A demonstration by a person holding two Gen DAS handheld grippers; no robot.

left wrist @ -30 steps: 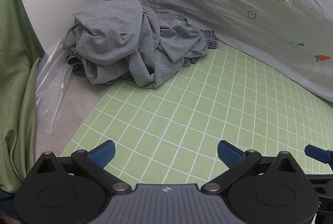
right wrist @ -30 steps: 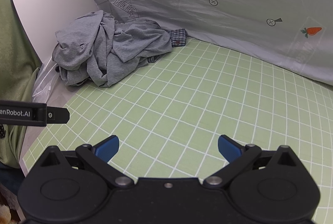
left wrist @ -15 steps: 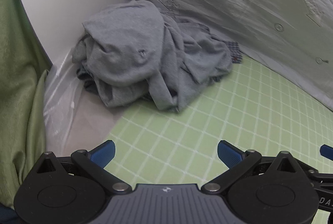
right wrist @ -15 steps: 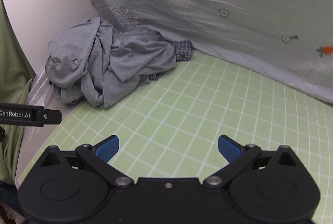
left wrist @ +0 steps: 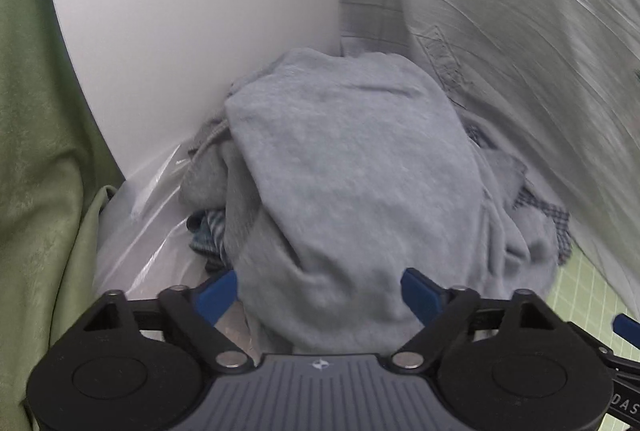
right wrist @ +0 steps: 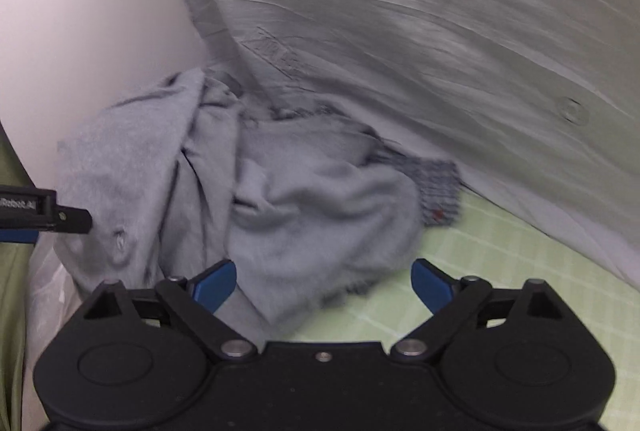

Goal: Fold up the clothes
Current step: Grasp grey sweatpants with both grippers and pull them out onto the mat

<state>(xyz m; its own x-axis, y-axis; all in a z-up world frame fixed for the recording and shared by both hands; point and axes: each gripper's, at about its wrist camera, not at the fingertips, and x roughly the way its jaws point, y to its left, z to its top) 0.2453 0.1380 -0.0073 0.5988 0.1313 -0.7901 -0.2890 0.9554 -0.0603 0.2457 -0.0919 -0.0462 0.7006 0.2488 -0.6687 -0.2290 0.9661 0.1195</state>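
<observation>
A crumpled pile of grey clothes [left wrist: 352,167] lies in the back left corner, with a checked garment [left wrist: 556,219] poking out on its right. My left gripper [left wrist: 320,291] is open, its blue fingertips on either side of the pile's near fold. The pile also shows in the right wrist view [right wrist: 280,199], blurred. My right gripper [right wrist: 324,279] is open at the pile's front edge, over the green checked mat [right wrist: 520,271]. The left gripper's side [right wrist: 44,215] shows at the far left of the right wrist view.
A white wall panel [left wrist: 192,31] stands behind the pile on the left. A grey printed sheet [right wrist: 440,51] hangs behind and to the right. Clear plastic [left wrist: 140,215] lies left of the pile. A green curtain [left wrist: 40,151] hangs at far left.
Both grippers have moved forward and left toward the clothes pile, which now fills the views. The left gripper's fingers now straddle the grey cloth. Both stay open.
</observation>
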